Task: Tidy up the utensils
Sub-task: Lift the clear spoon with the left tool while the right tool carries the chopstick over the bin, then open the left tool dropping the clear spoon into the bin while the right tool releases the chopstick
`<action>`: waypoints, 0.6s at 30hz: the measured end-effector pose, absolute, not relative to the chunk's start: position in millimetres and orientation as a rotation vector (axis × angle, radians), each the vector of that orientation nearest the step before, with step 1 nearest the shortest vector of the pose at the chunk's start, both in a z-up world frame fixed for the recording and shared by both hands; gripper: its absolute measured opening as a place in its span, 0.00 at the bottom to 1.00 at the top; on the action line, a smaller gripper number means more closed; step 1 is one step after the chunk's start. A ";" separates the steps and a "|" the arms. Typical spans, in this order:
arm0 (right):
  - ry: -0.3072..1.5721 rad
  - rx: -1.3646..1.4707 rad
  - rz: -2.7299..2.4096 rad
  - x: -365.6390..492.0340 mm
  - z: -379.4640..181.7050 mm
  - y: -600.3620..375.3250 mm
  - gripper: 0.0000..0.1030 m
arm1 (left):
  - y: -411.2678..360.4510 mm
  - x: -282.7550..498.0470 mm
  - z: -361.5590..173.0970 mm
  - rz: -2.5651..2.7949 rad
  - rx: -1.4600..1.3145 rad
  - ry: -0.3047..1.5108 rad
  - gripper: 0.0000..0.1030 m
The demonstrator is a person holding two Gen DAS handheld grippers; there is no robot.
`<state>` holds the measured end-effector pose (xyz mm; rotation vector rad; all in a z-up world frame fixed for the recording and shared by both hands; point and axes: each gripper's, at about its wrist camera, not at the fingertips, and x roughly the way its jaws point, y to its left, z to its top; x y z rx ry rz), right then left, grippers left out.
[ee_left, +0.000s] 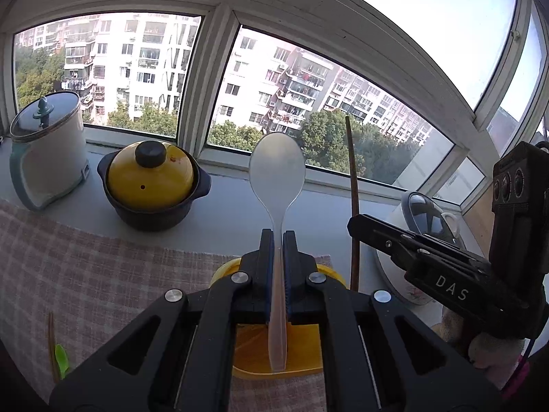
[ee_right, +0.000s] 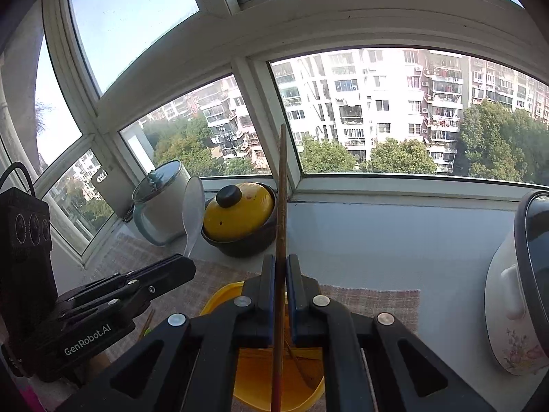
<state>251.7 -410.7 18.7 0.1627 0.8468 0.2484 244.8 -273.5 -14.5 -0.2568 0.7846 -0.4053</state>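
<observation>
My left gripper (ee_left: pixel 278 237) is shut on a translucent white plastic spoon (ee_left: pixel 277 171), held upright with the bowl up. Its handle end hangs over a yellow utensil holder (ee_left: pixel 260 350) on the checked cloth. My right gripper (ee_right: pixel 281 261) is shut on a brown wooden chopstick (ee_right: pixel 282 185), also upright, its lower end inside the yellow holder (ee_right: pixel 254 374). Another chopstick lies inside the holder (ee_right: pixel 298 360). The right gripper shows in the left wrist view (ee_left: pixel 411 250), and the left gripper in the right wrist view (ee_right: pixel 137 285). A chopstick and a green utensil (ee_left: pixel 61 360) lie on the cloth at left.
On the windowsill stand a yellow-lidded dark clay pot (ee_left: pixel 151 185), a white cooker with a glass lid (ee_left: pixel 48 147) and a floral white pot (ee_right: pixel 518 295) at right. The pink checked cloth (ee_left: pixel 85 274) covers the table. Windows run close behind.
</observation>
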 end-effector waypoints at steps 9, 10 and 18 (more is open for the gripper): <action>0.869 0.169 0.256 262.1 -3.1 -411.9 0.03 | -276.4 248.7 -22.7 -0.389 -0.251 0.785 0.04; 0.870 0.170 0.255 262.9 -3.4 -410.9 0.03 | -277.3 249.5 -24.0 -0.388 -0.249 0.784 0.04; 0.872 0.176 0.259 259.2 -5.7 -415.8 0.04 | -280.5 252.4 -29.8 -0.382 -0.239 0.792 0.04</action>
